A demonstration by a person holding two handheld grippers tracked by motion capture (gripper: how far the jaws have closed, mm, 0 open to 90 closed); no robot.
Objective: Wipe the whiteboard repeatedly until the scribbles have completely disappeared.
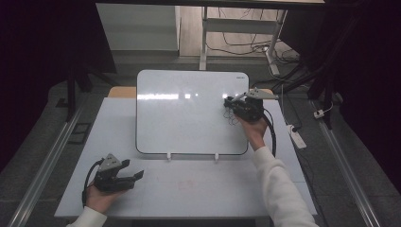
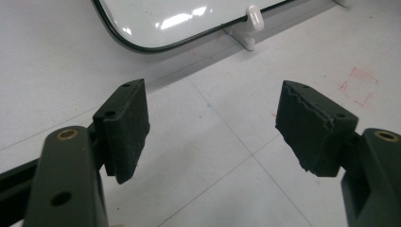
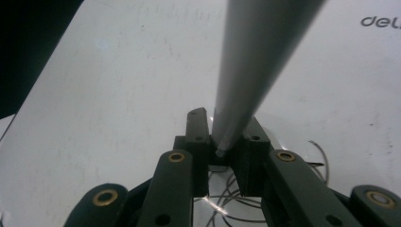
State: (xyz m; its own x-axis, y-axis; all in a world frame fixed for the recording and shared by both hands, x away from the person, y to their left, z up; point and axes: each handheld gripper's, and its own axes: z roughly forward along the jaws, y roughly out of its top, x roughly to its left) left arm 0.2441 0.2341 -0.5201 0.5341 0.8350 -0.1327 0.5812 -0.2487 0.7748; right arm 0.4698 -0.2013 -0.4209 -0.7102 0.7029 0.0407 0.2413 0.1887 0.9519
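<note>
I see a pale bench (image 1: 189, 189) with faint seams across its top, and a whiteboard (image 1: 189, 113) propped on it, tilted back on two small white clips (image 1: 169, 156) along its lower edge. Ceiling light glares off the board's upper part. Beyond the bench the room is dark; past its far edge there is a light-coloured table frame (image 1: 236, 23), loose cables on the floor (image 1: 246, 47), and a white power strip (image 1: 297, 137) on the floor to the right.

My right hand-held gripper (image 1: 230, 100) is up at the whiteboard's right side, near its upper corner. In the right gripper view its jaws are closed nearly together on a grey marker (image 3: 250, 66), whose shaft runs up and away past the camera. Thin scribbled lines (image 1: 230, 116) lie on the board just beside and below that hand-held gripper.

My left hand-held gripper (image 1: 135, 176) sits low over the bench's near left corner, well apart from the board. Its jaws stand wide apart with nothing between them; in the left gripper view I see bare bench through the gap, the board's rounded lower corner (image 2: 137, 45) ahead, and faint red marks (image 2: 358, 85) on the bench to the right.

The bench in front of the board is open from seam to seam. Its left edge lies near my left hand, and metal rails (image 1: 47, 161) run along the floor on both sides.
</note>
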